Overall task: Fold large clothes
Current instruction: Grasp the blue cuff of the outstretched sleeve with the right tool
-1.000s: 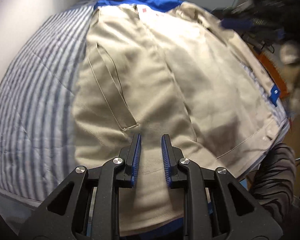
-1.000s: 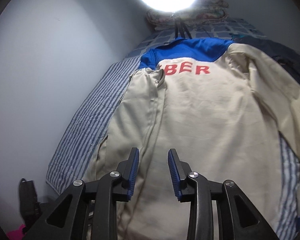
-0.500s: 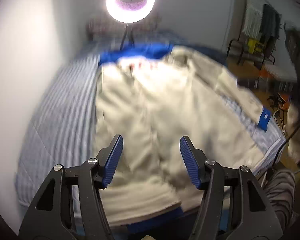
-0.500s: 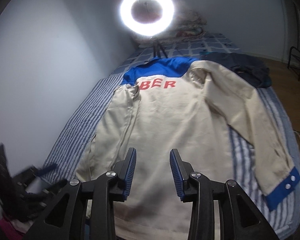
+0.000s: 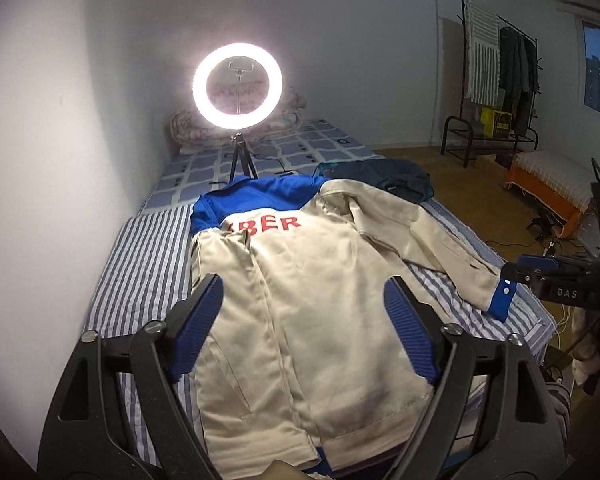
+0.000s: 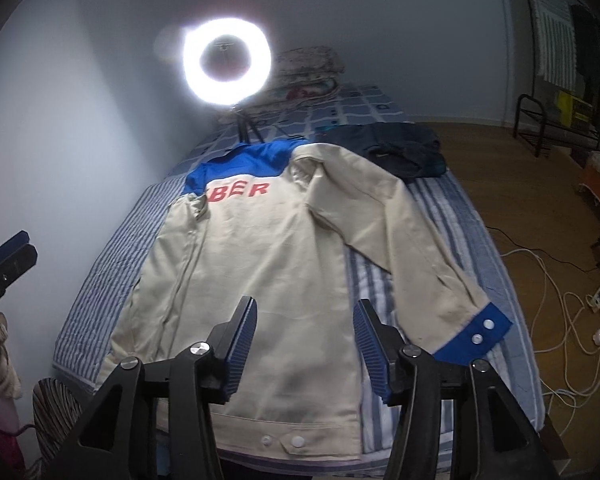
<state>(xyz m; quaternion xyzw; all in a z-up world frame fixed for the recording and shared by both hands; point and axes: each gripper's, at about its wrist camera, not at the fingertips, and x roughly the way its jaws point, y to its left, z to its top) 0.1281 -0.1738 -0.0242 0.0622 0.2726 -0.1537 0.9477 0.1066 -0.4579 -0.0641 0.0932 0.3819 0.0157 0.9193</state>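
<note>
A beige jacket (image 5: pixel 312 300) with a blue yoke and red letters lies back-up on the striped bed (image 5: pixel 140 280). Its left side is folded inward over the back. Its right sleeve (image 5: pixel 440 248) stretches out to the right and ends in a blue cuff (image 5: pixel 500 300). The jacket also shows in the right wrist view (image 6: pixel 268 272), with the cuff (image 6: pixel 476 336) near the bed's right edge. My left gripper (image 5: pixel 303 300) is wide open and empty above the jacket's lower half. My right gripper (image 6: pixel 304 324) is open and empty above the hem.
A lit ring light on a tripod (image 5: pixel 238 80) stands on the bed beyond the collar. A dark garment (image 5: pixel 380 176) lies at the far right of the bed. A folded quilt (image 6: pixel 308 68) sits at the head. Cables (image 6: pixel 560 300) lie on the floor right. Wall at left.
Both grippers have risen and pulled back from the jacket, so more of the bed and room shows. The left gripper opened from nearly shut to wide. The right gripper opened wider.
</note>
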